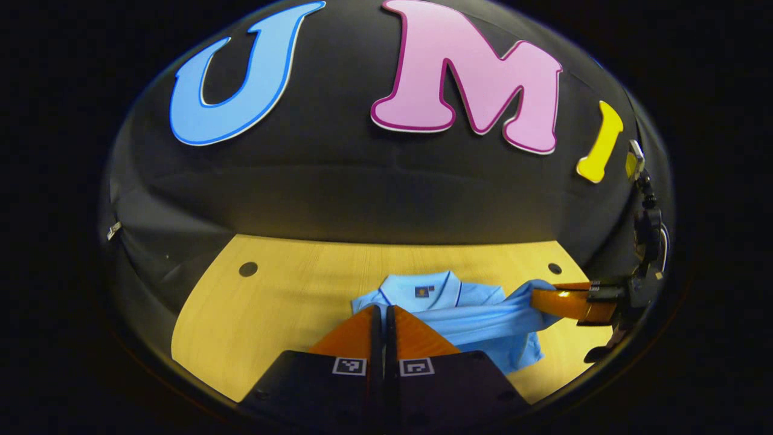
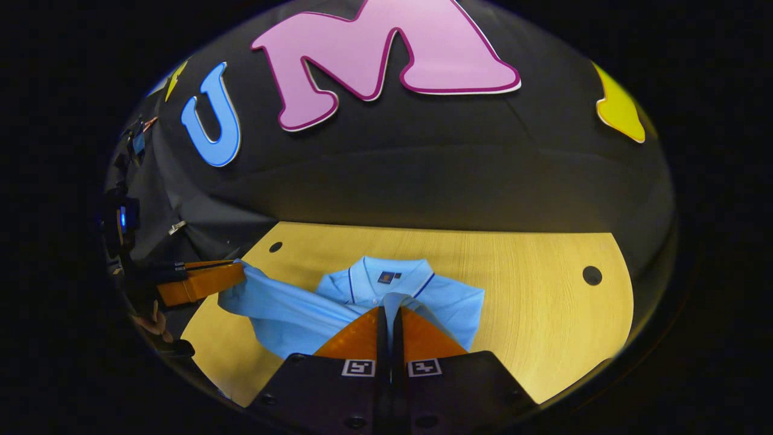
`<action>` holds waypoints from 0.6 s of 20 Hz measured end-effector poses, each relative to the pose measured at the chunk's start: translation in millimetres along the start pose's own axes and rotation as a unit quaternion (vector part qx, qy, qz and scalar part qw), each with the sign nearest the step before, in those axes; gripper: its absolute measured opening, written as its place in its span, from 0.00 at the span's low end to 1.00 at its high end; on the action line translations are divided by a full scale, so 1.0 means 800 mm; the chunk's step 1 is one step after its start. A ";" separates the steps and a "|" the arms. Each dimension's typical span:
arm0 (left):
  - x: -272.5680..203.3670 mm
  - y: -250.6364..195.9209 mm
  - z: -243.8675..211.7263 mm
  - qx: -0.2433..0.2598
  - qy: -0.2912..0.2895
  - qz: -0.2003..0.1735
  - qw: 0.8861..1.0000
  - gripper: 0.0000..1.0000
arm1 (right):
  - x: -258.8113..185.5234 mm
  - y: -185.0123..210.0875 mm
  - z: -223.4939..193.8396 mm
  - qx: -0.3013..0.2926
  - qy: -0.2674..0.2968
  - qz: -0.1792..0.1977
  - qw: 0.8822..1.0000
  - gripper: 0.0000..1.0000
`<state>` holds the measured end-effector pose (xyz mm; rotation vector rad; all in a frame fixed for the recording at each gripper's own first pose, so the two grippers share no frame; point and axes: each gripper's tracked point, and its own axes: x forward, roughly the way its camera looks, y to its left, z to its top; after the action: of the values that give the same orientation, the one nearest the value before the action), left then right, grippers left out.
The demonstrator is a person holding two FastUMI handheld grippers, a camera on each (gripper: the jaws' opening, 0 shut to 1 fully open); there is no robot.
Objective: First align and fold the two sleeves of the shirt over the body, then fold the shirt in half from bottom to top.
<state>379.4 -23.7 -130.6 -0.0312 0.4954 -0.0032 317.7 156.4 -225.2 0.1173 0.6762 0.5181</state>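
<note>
With both my left tongs (image 1: 383, 311) and right tongs (image 2: 391, 311) pinching shirt (image 2: 450, 302) cloth mid-bench (image 2: 543, 314), uneven pulling could skew the fold.

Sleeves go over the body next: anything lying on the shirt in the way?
Nothing visible. The shirt is bare on top between the left tongs and right tongs, each shut on a sleeve; the table holds nothing else.

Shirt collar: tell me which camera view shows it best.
The right gripper view. There the collar faces the camera, both sides showing above the right tool, with the shirt spread below. In the left gripper view the collar is smaller, beyond the left tool.
</note>
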 end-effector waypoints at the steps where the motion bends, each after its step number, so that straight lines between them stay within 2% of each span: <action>1: 0.017 0.002 0.007 0.004 -0.004 0.003 1.000 0.06 | 0.013 -0.007 0.007 0.001 -0.002 -0.002 1.000 0.05; 7: 0.130 0.028 0.030 -0.010 -0.015 0.006 1.000 0.06 | 0.113 -0.046 0.048 -0.025 -0.015 -0.028 0.999 0.05; 10: 0.182 0.046 0.004 -0.043 0.002 -0.002 0.999 0.06 | 0.161 -0.063 0.035 -0.020 -0.003 -0.042 0.999 0.05; 12: 0.201 0.053 -0.018 -0.038 0.020 0.002 0.999 0.06 | 0.184 -0.074 0.011 -0.015 0.014 -0.049 0.999 0.05</action>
<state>513.8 16.5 -221.1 -0.1050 0.5353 0.0190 444.9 178.2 -318.0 0.0484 0.6978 0.4353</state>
